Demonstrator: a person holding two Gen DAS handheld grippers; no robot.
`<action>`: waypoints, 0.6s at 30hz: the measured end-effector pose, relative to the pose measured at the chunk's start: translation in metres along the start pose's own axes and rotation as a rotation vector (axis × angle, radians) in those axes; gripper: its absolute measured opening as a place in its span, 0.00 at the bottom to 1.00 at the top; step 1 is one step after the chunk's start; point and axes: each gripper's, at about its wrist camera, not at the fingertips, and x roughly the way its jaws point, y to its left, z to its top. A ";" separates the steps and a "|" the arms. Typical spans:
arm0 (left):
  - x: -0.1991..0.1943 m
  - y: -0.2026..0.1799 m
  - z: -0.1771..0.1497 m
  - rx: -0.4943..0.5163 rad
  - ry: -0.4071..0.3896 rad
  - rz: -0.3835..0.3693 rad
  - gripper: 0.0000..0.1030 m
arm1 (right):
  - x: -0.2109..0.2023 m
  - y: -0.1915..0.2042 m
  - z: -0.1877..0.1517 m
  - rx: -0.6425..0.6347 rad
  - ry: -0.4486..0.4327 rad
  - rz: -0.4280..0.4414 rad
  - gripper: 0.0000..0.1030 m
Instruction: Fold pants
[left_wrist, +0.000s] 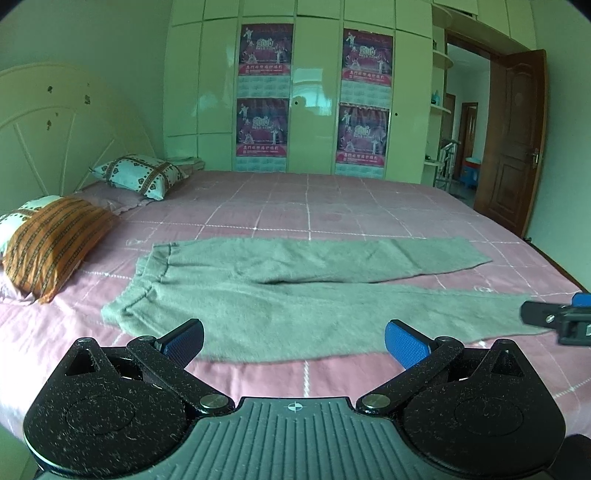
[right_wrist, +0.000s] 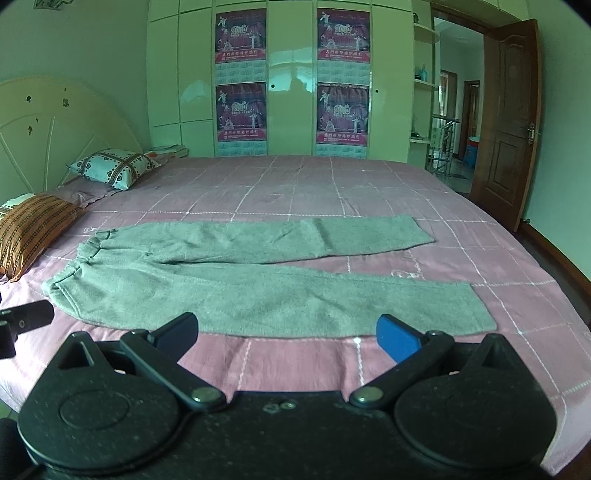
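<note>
Grey pants (left_wrist: 295, 295) lie flat on the pink bed (left_wrist: 332, 206), waistband toward the pillows (left_wrist: 55, 240), legs apart. I hold my left gripper (left_wrist: 294, 341) and right gripper (right_wrist: 287, 334) near the closer leg, jaws spread, empty.

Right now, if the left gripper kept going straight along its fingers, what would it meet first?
Probably the near leg of the grey pants, lying flat on the pink bedspread; the left gripper is open, though depth is uncertain.
</note>
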 end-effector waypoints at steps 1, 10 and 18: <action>0.009 0.006 0.007 0.003 0.000 0.014 1.00 | 0.005 -0.001 0.005 0.002 -0.005 0.008 0.94; 0.139 0.101 0.073 0.024 0.073 0.182 1.00 | 0.103 -0.013 0.071 -0.020 0.025 0.091 0.87; 0.303 0.196 0.110 0.002 0.189 0.247 0.76 | 0.243 0.011 0.129 -0.119 0.073 0.143 0.69</action>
